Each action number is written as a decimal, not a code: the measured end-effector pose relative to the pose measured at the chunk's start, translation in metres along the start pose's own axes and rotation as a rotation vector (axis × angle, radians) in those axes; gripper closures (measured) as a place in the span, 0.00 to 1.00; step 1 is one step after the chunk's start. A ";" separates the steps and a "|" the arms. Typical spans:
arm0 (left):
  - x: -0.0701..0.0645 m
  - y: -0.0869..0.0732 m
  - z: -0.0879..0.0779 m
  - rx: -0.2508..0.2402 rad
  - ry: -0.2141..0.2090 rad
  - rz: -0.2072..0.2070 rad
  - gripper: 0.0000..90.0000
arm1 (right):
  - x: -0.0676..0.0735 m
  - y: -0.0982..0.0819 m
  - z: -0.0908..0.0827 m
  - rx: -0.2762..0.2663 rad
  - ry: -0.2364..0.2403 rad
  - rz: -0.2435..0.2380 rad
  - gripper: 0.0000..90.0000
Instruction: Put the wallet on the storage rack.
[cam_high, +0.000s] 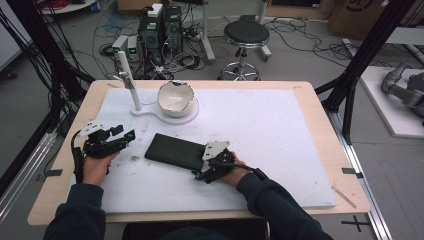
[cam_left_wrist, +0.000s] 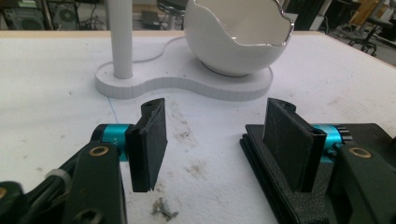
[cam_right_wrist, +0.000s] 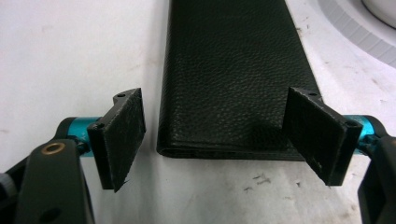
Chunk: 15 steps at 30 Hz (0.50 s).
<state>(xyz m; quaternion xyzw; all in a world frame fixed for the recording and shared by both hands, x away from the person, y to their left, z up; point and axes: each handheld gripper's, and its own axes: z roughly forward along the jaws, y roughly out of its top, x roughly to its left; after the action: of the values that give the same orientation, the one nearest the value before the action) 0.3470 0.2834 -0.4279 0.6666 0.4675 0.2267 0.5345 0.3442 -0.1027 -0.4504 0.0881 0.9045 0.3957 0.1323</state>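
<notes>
A black leather wallet (cam_high: 172, 150) lies flat on the white foam mat (cam_high: 280, 135), near the middle. My right gripper (cam_high: 202, 164) is at its near right end. In the right gripper view the gripper (cam_right_wrist: 214, 95) is open, with the wallet's short end (cam_right_wrist: 224, 84) just ahead between the jaws and neither pad pressing on it. My left gripper (cam_high: 127, 135) is open to the left of the wallet with nothing in it. In the left gripper view the gripper (cam_left_wrist: 217, 105) points at bare mat, and the wallet's corner (cam_left_wrist: 275, 196) lies behind its right jaw.
A white egg-shaped bowl (cam_high: 175, 97) sits on a white stand base (cam_high: 150, 111) with an upright post (cam_high: 129, 80) at the back left of the mat. Small crumbs (cam_left_wrist: 163, 210) lie on the mat. A stool (cam_high: 245, 35), computers and cables are on the floor beyond the table.
</notes>
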 end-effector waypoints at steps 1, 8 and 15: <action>0.000 0.000 0.001 0.007 -0.005 -0.002 0.44 | 0.000 0.000 0.000 0.000 0.000 0.000 0.23; 0.001 -0.001 0.001 0.018 -0.014 -0.021 0.46 | 0.002 0.002 0.003 0.019 -0.023 -0.083 0.41; 0.001 -0.001 0.001 0.027 -0.015 -0.026 0.46 | 0.012 0.007 0.001 0.011 -0.070 -0.196 0.75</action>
<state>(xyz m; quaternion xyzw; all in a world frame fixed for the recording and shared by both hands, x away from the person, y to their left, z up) 0.3479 0.2833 -0.4296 0.6695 0.4751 0.2084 0.5317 0.3333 -0.0940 -0.4476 0.0140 0.9058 0.3724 0.2014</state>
